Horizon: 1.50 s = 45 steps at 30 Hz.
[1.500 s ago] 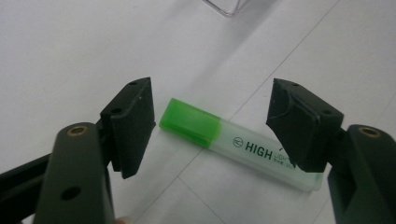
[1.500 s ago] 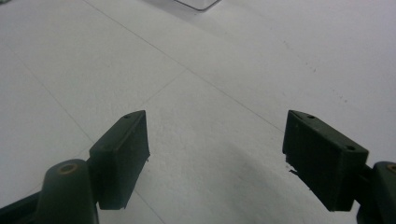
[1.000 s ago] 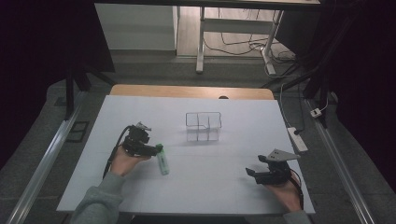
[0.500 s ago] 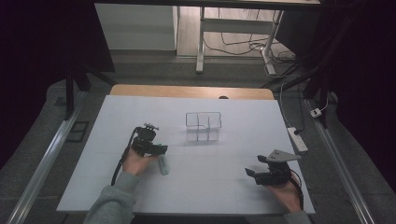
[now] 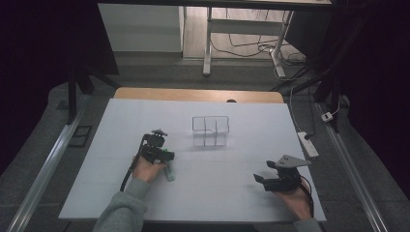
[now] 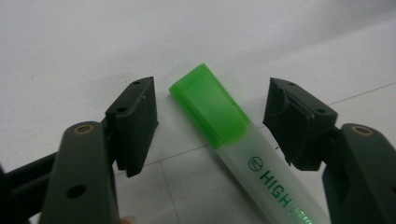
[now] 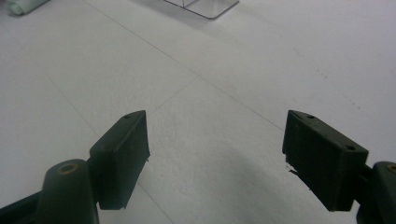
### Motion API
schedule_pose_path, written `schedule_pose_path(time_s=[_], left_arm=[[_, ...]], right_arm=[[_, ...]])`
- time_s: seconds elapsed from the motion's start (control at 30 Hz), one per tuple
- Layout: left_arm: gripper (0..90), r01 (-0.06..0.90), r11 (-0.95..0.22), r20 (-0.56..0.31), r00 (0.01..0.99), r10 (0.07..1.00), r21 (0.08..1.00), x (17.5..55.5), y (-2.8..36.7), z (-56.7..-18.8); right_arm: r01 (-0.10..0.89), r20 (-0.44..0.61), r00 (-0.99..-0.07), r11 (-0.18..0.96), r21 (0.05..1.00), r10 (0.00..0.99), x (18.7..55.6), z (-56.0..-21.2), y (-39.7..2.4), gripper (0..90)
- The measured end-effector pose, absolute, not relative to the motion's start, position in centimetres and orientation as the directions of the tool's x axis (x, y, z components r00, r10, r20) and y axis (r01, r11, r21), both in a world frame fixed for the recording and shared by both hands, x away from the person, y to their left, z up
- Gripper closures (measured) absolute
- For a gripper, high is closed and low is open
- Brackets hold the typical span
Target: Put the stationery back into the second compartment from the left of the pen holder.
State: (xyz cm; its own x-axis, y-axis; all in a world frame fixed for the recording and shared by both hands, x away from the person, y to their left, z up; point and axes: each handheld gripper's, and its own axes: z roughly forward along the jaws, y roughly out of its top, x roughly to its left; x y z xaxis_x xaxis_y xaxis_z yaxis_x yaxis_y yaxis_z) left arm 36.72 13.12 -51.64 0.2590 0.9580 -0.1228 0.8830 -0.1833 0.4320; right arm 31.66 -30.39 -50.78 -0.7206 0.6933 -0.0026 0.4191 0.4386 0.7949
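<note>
A green-capped highlighter [image 6: 233, 140] is seen lying flat on the white table [image 5: 232, 193], between the spread jaws of the left gripper [image 6: 210, 121] — neither pad is touching it. On the table it lies at about 8 o'clock from the clear divided box [image 5: 210, 130]. The right gripper [image 7: 215, 154] is held wide apart over bare surface at 4 o'clock, gripping nothing. The barrel is angled across the jaw line — if closed so, the pen may be twisted, pinched at the cap, or squeezed out sideways.

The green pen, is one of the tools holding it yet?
No. The left tool is open around the highlighter near its green cap, jaws apart from it. The right tool is open, holding nothing.
</note>
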Motion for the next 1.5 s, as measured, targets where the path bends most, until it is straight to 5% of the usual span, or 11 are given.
schedule_pose_path(time_s=[0.43,0.57,0.87,1.5], left_arm=[[52.1,0.880,-0.207,-0.076,0.263,0.962,0.427,37.0,13.1,-51.8],[66.1,0.876,-0.209,-0.065,0.262,0.963,0.435,37.0,13.3,-51.8],[66.6,0.856,-0.259,-0.045,0.311,0.949,0.448,36.9,13.4,-51.8],[66.6,0.759,-0.260,-0.169,0.436,0.884,0.597,36.0,16.5,-49.3]], right_arm=[[0.424,-0.007,-0.714,0.440,0.792,0.700,31.7,-50.8,-30.4,22.6],[0.424,-0.015,-0.709,0.443,0.790,0.705,31.6,-50.7,-30.5,22.6],[0.428,-0.021,-0.703,0.446,0.786,0.711,31.6,-50.8,-30.6,22.8],[0.425,-0.024,-0.695,0.437,0.793,0.719,31.7,-50.7,-30.6,23.2]])
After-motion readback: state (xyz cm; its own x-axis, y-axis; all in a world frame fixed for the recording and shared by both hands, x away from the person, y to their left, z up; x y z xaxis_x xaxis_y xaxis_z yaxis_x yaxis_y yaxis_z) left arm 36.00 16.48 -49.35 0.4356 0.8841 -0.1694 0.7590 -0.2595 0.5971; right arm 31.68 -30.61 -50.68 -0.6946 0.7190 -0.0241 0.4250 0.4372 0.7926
